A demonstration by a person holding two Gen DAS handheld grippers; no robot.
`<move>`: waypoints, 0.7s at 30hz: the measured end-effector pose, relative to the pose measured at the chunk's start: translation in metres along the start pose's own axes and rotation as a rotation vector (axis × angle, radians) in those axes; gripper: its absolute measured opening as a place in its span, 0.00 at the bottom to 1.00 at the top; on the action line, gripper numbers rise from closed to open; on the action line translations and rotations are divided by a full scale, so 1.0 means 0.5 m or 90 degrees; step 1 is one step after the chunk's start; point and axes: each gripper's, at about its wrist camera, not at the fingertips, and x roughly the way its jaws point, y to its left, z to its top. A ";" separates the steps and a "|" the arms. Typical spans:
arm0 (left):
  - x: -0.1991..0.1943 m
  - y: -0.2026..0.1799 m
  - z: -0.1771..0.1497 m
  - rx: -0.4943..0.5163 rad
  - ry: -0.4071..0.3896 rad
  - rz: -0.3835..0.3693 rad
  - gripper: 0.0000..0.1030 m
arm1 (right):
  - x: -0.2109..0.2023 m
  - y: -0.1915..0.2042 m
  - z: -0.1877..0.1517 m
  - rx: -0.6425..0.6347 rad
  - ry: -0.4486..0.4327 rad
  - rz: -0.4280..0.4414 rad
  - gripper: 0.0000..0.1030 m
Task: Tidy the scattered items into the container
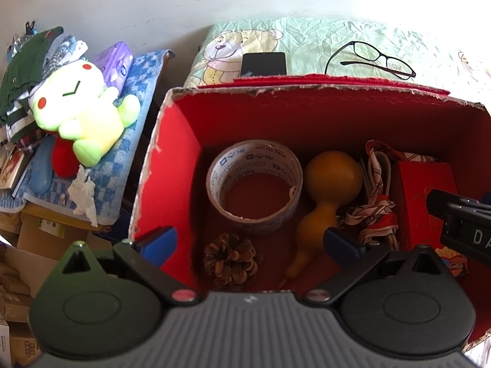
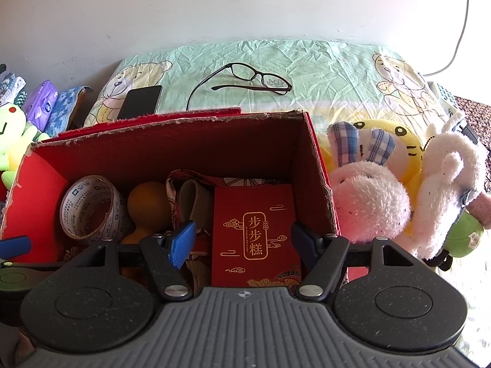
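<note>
left gripper (image 1: 250,240) spread, empty, over red box (image 1: 181,141) | right gripper (image 2: 242,240) spread, empty | in box: pinecone (image 1: 231,259), red packet (image 2: 256,233) reading 步步糕, gourd (image 1: 328,190), printed tape roll (image 1: 254,184) | beyond: phone (image 1: 264,63), glasses (image 1: 373,58)

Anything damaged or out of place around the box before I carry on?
The red box's top rim is torn and ragged, white cardboard showing along its left and back edges. Glasses and a phone lie loose on the bedsheet behind it, outside the box.
</note>
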 end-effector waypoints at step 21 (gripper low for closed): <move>0.003 -0.001 0.002 0.003 -0.001 -0.039 0.99 | 0.000 0.000 -0.001 0.000 -0.001 0.002 0.72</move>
